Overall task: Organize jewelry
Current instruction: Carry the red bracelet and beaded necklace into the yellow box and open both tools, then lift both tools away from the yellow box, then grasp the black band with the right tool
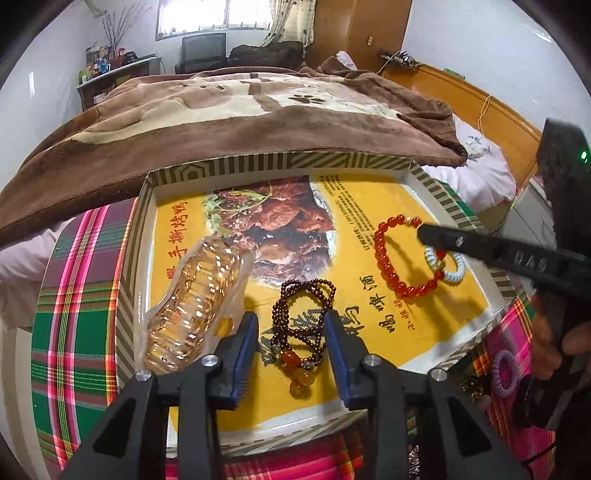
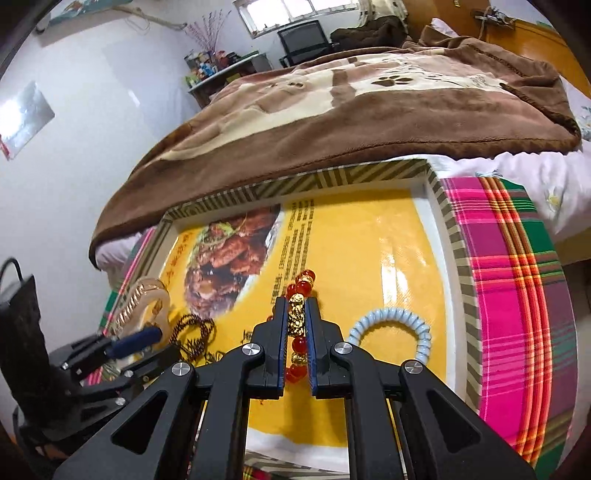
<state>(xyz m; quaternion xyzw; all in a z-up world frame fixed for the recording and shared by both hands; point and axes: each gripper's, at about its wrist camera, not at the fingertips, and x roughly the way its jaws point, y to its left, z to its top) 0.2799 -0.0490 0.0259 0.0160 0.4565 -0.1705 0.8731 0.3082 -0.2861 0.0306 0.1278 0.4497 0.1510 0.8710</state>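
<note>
Left gripper (image 1: 291,328) jaws parted, straddling dark beaded necklace (image 1: 304,321) lying loose near tray's (image 1: 280,164) front. Right gripper (image 2: 297,325) jaws clamped narrow on red bead bracelet (image 2: 299,345), pale blue bracelet (image 2: 395,332) just right.

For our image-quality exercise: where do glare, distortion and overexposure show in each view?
Left wrist view: fisheye bends the tray rim; the window is blown out; highlights sparkle on the clear hair clip. Right wrist view: glare streaks the yellow tray liner; dark vignette fills the corners.
</note>
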